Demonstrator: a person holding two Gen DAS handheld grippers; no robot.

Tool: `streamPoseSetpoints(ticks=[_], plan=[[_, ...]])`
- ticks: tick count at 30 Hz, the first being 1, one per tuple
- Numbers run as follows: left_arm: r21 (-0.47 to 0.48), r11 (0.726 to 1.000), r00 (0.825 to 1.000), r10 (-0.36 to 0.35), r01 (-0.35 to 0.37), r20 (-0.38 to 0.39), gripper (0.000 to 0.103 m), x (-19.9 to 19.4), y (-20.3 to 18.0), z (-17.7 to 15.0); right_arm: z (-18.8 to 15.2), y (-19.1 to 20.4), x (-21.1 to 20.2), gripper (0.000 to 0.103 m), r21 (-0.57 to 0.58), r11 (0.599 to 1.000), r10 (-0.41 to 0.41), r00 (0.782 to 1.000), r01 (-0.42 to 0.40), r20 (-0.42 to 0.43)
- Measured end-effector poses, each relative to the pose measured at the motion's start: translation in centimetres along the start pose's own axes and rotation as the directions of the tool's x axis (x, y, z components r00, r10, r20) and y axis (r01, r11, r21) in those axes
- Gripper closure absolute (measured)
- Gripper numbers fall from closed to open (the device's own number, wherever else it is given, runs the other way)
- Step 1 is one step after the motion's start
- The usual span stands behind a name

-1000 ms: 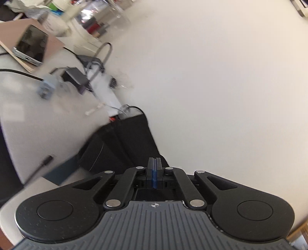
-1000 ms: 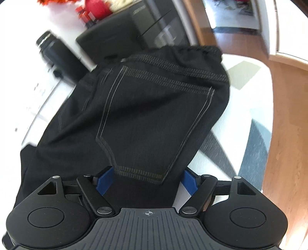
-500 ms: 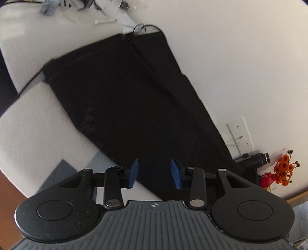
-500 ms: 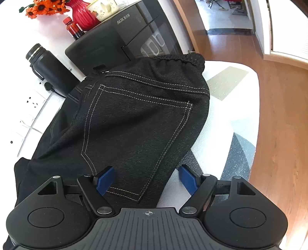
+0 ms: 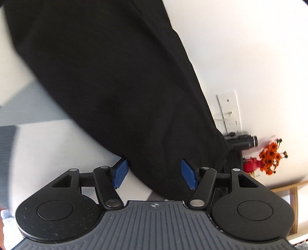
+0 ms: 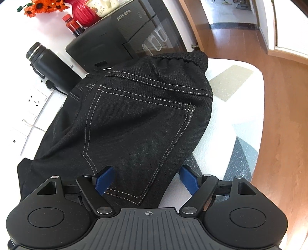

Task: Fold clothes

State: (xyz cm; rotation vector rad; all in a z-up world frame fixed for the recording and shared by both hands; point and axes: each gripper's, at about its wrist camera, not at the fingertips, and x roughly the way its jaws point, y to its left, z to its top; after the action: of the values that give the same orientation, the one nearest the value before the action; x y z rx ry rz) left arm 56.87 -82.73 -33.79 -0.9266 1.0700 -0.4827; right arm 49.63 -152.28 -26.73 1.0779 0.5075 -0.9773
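Along the surface's [image 6: 227, 123] back edge, left to right, stand a black flask [image 6: 51, 67], a red vase [image 6: 81, 14] and a black appliance [image 6: 123, 32], hard against the black jeans [image 6: 138, 123]. The left gripper [image 5: 155, 174] hovers over the trouser leg, jaws wide, holding nothing. The right gripper [image 6: 146, 178], jaws equally wide and empty, straddles the back pocket; the waistband lies near the surface's right edge.

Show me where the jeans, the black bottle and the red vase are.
jeans [image 6: 134, 123], right wrist view, on the back pocket.
black bottle [image 6: 52, 66], right wrist view, on its body.
red vase [image 6: 81, 12], right wrist view, on its belly.
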Motion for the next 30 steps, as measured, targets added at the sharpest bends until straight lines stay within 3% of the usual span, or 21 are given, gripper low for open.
streamPoseSetpoints(ticks=[6, 10, 16, 18, 20, 21, 22, 24, 26, 30], plan=[[0.022, 0.999, 0.996, 0.041, -0.043, 0.083, 0.040, 1.7, -1.8, 1.0, 1.4, -1.7, -0.1, 0.029, 0.014, 1.000, 0.000, 0.999, -0.001, 0.032], [0.079, 0.989, 0.978, 0.112, -0.127, 0.177, 0.040, 3.1, -3.9, 1.7, 2.3, -2.8, -0.1, 0.029, 0.024, 1.000, 0.000, 0.999, -0.002, 0.054], [0.136, 0.965, 0.954, 0.187, -0.222, 0.234, 0.043, 5.0, -6.1, 2.8, 3.7, -3.7, 0.4, 0.027, 0.003, 1.000, 0.005, 0.996, -0.005, 0.084], [0.134, 0.959, 0.947, 0.215, -0.251, 0.239, 0.051, 5.4, -6.4, 3.3, 4.2, -3.7, 0.8, 0.020, -0.005, 1.000, 0.018, 0.996, -0.018, 0.092], [0.125, 0.948, 0.937, 0.257, -0.292, 0.238, 0.084, 5.5, -6.3, 3.9, 4.6, -3.5, 1.3, 0.016, -0.017, 1.000, 0.026, 0.995, -0.024, 0.101], [0.120, 0.946, 0.934, 0.268, -0.302, 0.237, 0.088, 5.7, -6.3, 4.1, 4.9, -3.3, 1.6, 0.016, -0.027, 0.999, 0.029, 0.994, -0.027, 0.103], [0.116, 0.947, 0.934, 0.265, -0.299, 0.239, 0.093, 5.8, -6.3, 4.2, 5.0, -3.2, 1.8, 0.019, -0.036, 0.999, 0.031, 0.994, -0.027, 0.105], [0.139, 0.944, 0.933, 0.259, -0.299, 0.248, 0.096, 5.0, -6.5, 3.7, 5.5, -2.9, 2.1, 0.037, -0.057, 0.998, 0.024, 0.995, -0.018, 0.099], [0.179, 0.934, 0.932, 0.259, -0.309, 0.253, 0.097, 4.0, -7.1, 3.2, 6.1, -3.0, 2.2, 0.072, -0.061, 0.998, -0.004, 0.997, 0.009, 0.077], [0.253, 0.925, 0.942, 0.221, -0.285, 0.252, 0.097, 1.0, -8.2, 2.1, 7.0, -4.0, 1.0, 0.093, 0.005, 0.999, 0.051, 0.998, -0.052, 0.047]])
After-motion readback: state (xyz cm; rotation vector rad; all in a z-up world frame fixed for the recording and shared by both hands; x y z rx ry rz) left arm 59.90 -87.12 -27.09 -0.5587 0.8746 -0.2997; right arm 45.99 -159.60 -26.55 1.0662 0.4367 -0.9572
